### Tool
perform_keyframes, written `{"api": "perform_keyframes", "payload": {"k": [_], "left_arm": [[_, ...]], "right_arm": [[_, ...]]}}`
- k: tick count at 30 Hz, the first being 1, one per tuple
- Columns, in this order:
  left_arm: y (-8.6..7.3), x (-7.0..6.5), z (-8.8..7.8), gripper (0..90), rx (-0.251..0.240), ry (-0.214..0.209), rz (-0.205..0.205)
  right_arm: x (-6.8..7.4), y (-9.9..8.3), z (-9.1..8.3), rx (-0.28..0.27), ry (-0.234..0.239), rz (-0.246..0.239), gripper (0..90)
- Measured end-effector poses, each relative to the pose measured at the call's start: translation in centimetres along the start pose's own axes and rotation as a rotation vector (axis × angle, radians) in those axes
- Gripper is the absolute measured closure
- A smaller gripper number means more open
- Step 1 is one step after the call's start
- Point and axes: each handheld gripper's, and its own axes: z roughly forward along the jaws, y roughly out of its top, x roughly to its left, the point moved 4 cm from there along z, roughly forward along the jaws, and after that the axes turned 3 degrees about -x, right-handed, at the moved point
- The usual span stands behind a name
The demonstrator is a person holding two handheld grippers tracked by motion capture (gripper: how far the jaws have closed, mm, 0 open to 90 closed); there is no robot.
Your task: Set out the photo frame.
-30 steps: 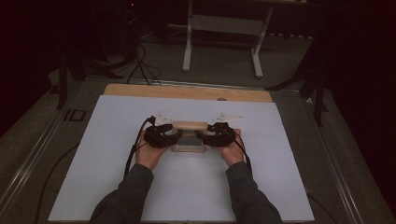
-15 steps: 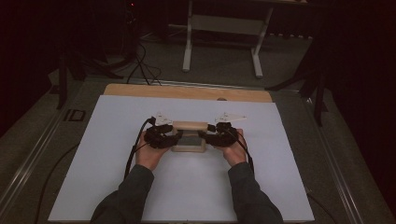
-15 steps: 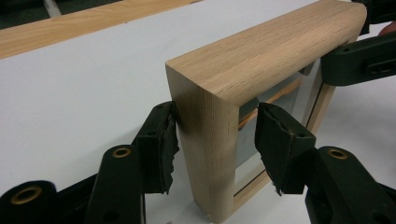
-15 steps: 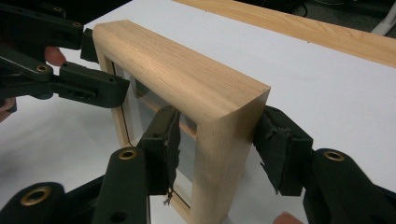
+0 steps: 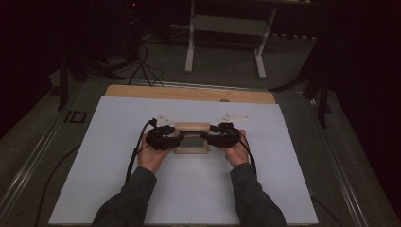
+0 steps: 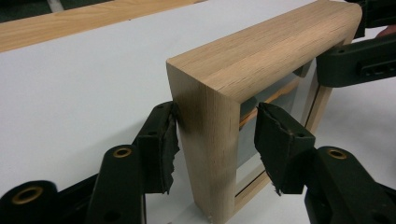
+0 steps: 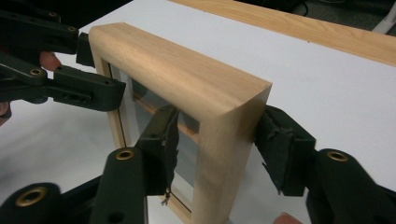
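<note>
Wooden frame (image 5: 191,137), white mat (image 5: 118,179), floor stand (image 5: 227,28)

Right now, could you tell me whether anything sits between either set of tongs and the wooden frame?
Nothing visible does. The left tongs straddle one upright side of the wooden frame, the right tongs the other, each side post already standing between the pads.

The wooden frame (image 6: 261,60) has its bottom edge cut off in both gripper views, and its glass panel is mostly hidden behind the uprights.
</note>
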Motion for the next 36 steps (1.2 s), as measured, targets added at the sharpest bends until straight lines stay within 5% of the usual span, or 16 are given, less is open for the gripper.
{"api": "perform_keyframes", "payload": {"k": [17, 36], "left_arm": [[-0.2, 0.5, 0.3, 38.3, 0.01, 0.005, -0.016], [0.0, 0.8, -2.5, 37.2, -0.003, 0.026, -0.002]], "right_arm": [[-0.3, -0.3, 0.1, 0.022, -0.013, 0.017, 36.7], [0.0, -0.3, -2.0, 0.033, -0.043, -0.006, 31.6]]}}
